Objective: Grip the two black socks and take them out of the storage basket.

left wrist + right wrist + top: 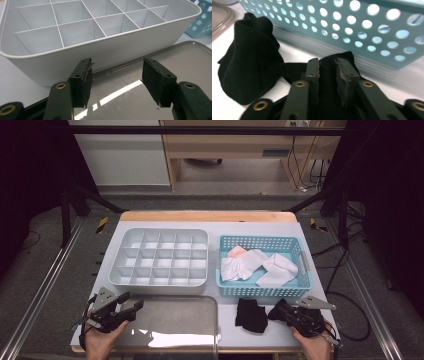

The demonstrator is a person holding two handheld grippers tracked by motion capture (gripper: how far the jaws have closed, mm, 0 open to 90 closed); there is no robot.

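- The right gripper [281,312] sat at the near right of the table [227,226], its jaws pinched on one end of a black sock [252,315].
- In the right gripper view, the black sock [249,72] lay crumpled on the white surface, just near of the blue perforated basket [352,27], with part of the fabric caught in the narrow gap of the right gripper [327,75].
- The left gripper [131,302] was released, jaws spread wide and holding nothing, above the far left corner of the steel tray [175,320].
- In the left gripper view, the left gripper [116,80] faced the near wall of the white divided organizer [105,50], whose compartments looked bare.
- The blue perforated basket [226,290] stood right of the white divided organizer [160,289] and held white and pale pink socks [250,264].
- The steel tray [175,65] lay just near of the organizer.
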